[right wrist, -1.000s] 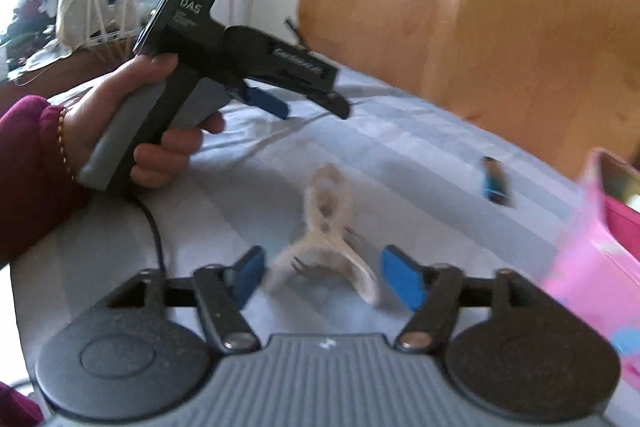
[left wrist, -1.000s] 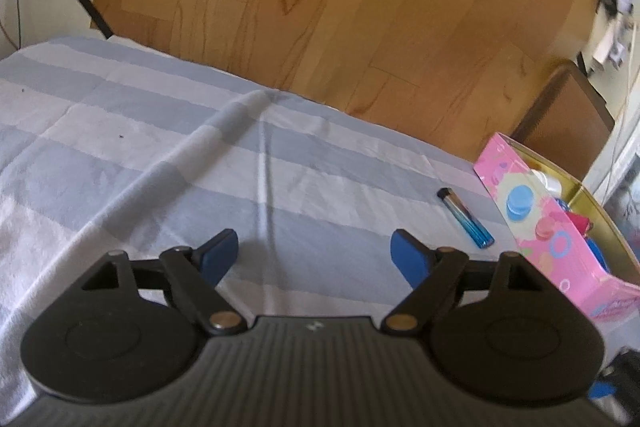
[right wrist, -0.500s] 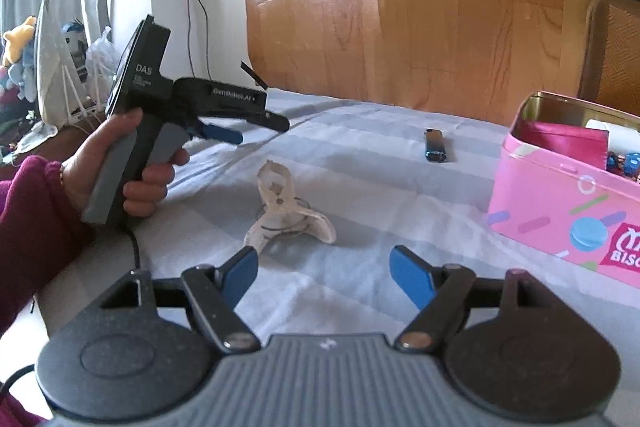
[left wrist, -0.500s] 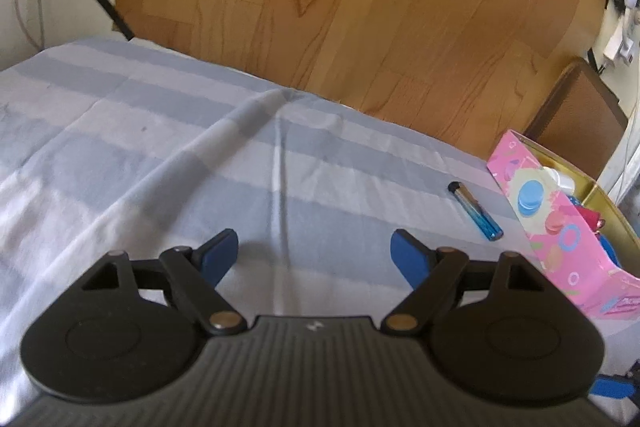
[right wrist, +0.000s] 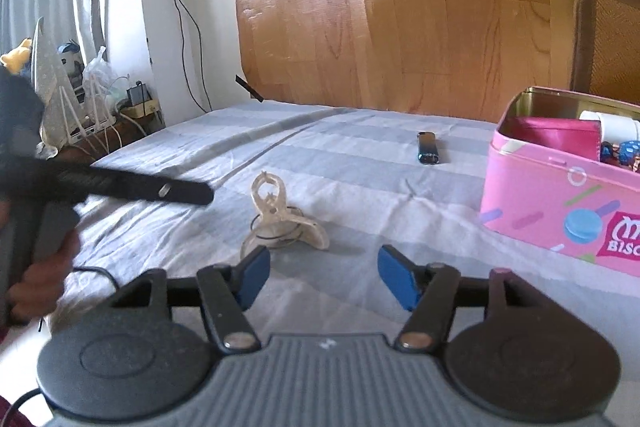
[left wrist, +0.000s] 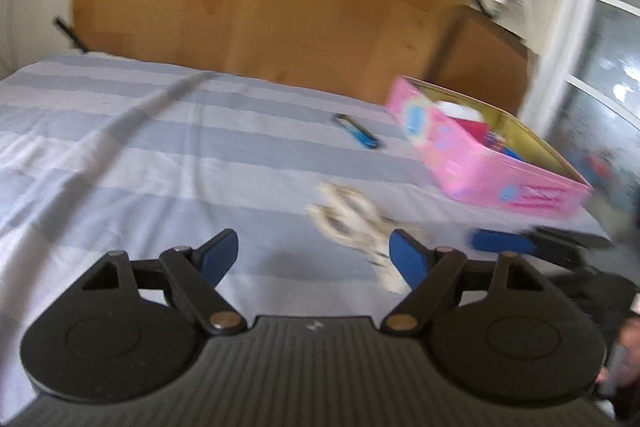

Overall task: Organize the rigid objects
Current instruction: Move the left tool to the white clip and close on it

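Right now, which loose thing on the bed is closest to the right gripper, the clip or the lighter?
The clip. It lies just ahead of the open right gripper, near its left finger. The lighter lies much farther back, beside the pink tin.

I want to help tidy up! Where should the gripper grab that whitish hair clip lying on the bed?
Probably the hair clip is best gripped across its narrow looped end, which points away toward the headboard. The spread wings near the right gripper look too wide and curved to pinch. Come from above with the open jaws on either side of that neck, since it lies flat on the striped sheet.
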The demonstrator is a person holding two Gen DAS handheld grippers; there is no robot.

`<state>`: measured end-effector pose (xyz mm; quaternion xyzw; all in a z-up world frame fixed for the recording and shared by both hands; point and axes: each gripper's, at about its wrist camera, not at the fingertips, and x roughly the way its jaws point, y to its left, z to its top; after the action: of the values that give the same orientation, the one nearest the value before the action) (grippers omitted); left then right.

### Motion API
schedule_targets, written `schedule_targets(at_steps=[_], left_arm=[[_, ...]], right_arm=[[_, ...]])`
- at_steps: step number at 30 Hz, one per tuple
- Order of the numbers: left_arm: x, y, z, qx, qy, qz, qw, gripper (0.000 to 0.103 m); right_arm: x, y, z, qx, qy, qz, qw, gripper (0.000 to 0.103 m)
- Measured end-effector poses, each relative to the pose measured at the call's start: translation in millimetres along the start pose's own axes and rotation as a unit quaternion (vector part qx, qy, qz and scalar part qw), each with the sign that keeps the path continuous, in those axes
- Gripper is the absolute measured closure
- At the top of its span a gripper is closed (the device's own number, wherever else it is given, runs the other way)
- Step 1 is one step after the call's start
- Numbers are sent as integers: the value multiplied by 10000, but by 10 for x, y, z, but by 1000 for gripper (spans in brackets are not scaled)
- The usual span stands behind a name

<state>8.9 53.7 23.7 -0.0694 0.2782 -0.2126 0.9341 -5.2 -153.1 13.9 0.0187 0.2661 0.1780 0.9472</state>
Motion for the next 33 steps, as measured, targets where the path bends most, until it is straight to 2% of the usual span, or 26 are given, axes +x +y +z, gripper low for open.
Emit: schedule_targets(at_steps=[4, 6, 8, 12, 15, 18, 23, 33], left_arm=[[30, -251, 19, 241, 56, -418, 9988, 26], [69, -362, 14, 425, 100, -458, 9980, 27], [152, -448, -3, 617, 204, -304, 9974, 28], [288, -465, -45, 633, 463, 116, 9969, 39], [305, -427, -39, 537, 524, 396, 9964, 39], [306, -428, -37, 538, 533, 748, 9943, 39], [336, -390, -58, 288, 705, 756, 9942, 38], [325, -420, -66, 302, 702, 839, 9935, 38]], right_arm=[[78, -55, 40, 72, 176, -10, 9998, 60], [98, -68, 70, -111, 156, -118, 9997, 62], [89, -80, 102, -328, 104, -199, 9992, 62], [95, -114, 187, -580, 33, -52, 9983, 62], [152, -133, 227, -680, 37, -41, 9977, 62], [215, -167, 242, -496, 80, 171, 9986, 62], [302, -150, 211, -399, 153, 230, 9988, 62], [279, -110, 190, -523, 147, 170, 9984, 62]])
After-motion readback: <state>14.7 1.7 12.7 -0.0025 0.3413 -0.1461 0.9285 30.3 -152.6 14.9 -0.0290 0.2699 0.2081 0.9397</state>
